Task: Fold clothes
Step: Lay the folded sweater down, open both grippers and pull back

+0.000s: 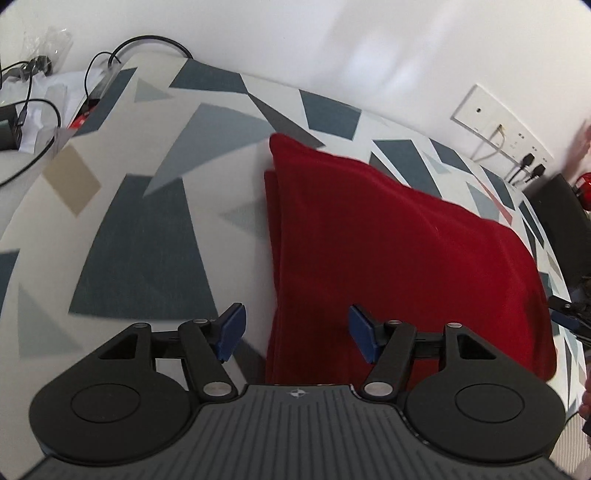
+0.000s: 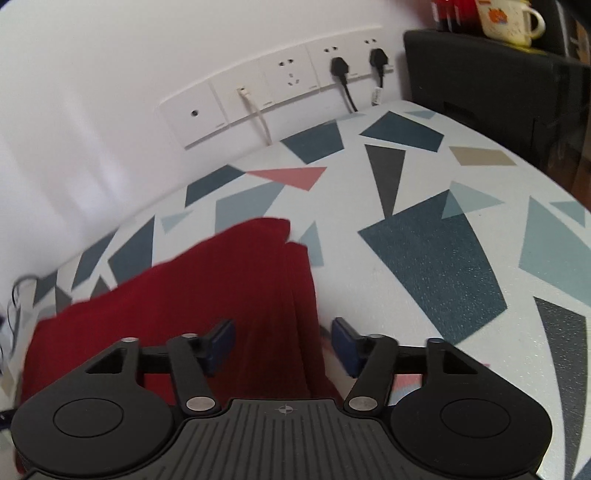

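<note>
A red cloth (image 1: 388,240) lies folded in layers on the patterned table (image 1: 140,240). In the left wrist view my left gripper (image 1: 297,332) is open above the cloth's left edge, with blue pads (image 1: 232,328) on either side of that edge. In the right wrist view the same red cloth (image 2: 192,295) fills the lower left. My right gripper (image 2: 283,349) is open above its right edge, holding nothing. The stacked layers show along both edges.
The table (image 2: 443,240) backs onto a white wall with a socket strip (image 2: 280,85) and plugged cables. A black box (image 2: 498,88) with a mug (image 2: 506,18) stands at the right. Cables and a bag (image 1: 37,74) lie at the far left.
</note>
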Demonstrator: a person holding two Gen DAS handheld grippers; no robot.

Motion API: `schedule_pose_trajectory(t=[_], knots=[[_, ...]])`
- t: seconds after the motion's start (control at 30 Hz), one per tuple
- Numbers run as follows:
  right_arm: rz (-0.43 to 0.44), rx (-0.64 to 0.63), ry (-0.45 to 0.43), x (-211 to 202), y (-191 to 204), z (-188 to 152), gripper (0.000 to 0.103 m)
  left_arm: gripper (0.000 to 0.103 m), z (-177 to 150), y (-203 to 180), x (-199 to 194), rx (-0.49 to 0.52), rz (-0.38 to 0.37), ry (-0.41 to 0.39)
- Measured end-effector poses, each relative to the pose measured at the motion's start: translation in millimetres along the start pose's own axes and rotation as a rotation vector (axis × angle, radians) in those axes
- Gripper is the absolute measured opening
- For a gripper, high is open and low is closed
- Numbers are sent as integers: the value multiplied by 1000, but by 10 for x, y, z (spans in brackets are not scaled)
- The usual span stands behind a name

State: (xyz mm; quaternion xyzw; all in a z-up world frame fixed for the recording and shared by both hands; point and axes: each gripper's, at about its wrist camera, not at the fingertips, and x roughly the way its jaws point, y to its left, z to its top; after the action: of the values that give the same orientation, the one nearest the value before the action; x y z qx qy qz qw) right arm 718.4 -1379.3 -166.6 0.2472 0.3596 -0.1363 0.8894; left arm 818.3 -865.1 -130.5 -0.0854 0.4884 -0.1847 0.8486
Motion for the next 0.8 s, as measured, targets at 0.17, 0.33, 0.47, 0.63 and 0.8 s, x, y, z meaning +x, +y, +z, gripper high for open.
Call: schedule_pose_trajectory(t=[0.17, 0.33, 0.47, 0.63, 0.8], knots=[[25, 17, 42, 60, -6, -83, 4, 11, -67, -38, 21, 23, -12, 25], [17, 69, -34, -225, -61, 11, 3, 9, -26, -45, -83, 57, -83, 77], [-28, 110, 37, -164, -183, -35, 3, 9, -128, -35, -58, 92, -87, 135], [-31, 230, 67, -148, -344, -181, 3, 12, -204, -48, -78, 75, -93, 152], [-28, 239, 92, -146, -403, -208, 27, 81, -211, -13, -76, 31, -59, 161]])
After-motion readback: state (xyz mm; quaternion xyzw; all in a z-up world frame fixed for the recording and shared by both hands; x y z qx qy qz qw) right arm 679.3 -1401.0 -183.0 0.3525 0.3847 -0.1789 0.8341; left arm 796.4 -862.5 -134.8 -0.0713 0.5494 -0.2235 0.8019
